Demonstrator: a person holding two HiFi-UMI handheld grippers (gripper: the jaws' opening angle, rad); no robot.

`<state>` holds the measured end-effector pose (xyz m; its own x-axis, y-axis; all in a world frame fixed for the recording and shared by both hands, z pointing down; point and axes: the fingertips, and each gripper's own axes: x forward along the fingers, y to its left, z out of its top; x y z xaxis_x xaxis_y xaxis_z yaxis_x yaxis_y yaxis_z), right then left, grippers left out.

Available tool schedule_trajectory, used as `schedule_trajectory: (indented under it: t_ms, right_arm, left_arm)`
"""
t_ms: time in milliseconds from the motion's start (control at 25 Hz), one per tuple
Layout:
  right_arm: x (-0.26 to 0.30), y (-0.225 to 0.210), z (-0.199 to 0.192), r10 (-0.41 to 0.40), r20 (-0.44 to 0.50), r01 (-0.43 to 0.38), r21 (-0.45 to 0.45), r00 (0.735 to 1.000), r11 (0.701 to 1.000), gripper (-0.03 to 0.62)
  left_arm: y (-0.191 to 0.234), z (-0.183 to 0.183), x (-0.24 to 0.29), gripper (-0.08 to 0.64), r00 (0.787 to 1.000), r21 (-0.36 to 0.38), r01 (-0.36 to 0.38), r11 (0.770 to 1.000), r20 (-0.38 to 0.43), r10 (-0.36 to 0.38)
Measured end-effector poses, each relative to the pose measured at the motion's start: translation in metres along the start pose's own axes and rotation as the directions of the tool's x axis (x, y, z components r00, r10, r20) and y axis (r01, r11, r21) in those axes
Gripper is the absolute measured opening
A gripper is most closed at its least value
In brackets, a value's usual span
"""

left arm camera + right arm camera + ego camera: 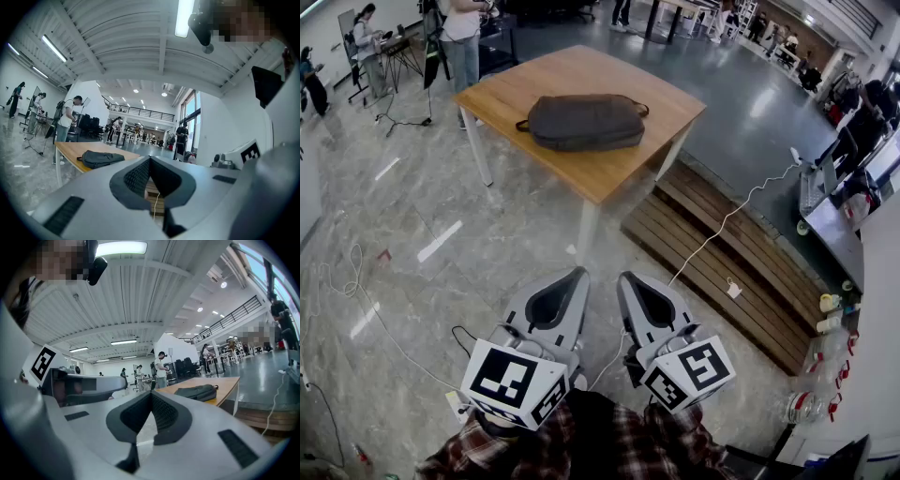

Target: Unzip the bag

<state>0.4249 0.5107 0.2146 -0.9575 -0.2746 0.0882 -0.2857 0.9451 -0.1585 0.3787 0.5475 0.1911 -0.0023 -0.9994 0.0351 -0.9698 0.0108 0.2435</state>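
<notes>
A dark grey bag (584, 122) lies flat on a wooden table (670, 106), with a short handle at each end. It shows small in the left gripper view as the bag (101, 158) and in the right gripper view as the bag (196, 392). Both grippers are held close to the body, far short of the table. My left gripper (577, 274) has its jaws meeting at the tips with nothing between them. My right gripper (623, 277) is likewise shut and empty. The zip itself is too small to make out.
A low slatted wooden platform (722, 262) sits right of the table, with a white cable (722, 220) running across it. Cables (347, 281) trail over the marble floor at left. People stand at desks (398, 47) beyond the table. A cluttered counter (839, 225) lines the right side.
</notes>
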Motion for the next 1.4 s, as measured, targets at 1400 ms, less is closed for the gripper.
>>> schedule_trajectory:
  t_ms: [1400]
  right_arm:
    - [0.418, -0.169, 0.029, -0.109, -0.021, 0.11, 0.038, 0.994, 0.993, 0.008]
  left_arm:
    - [0.354, 0.068, 0.274, 0.008, 0.996, 0.0, 0.07, 0.998, -0.059, -0.07]
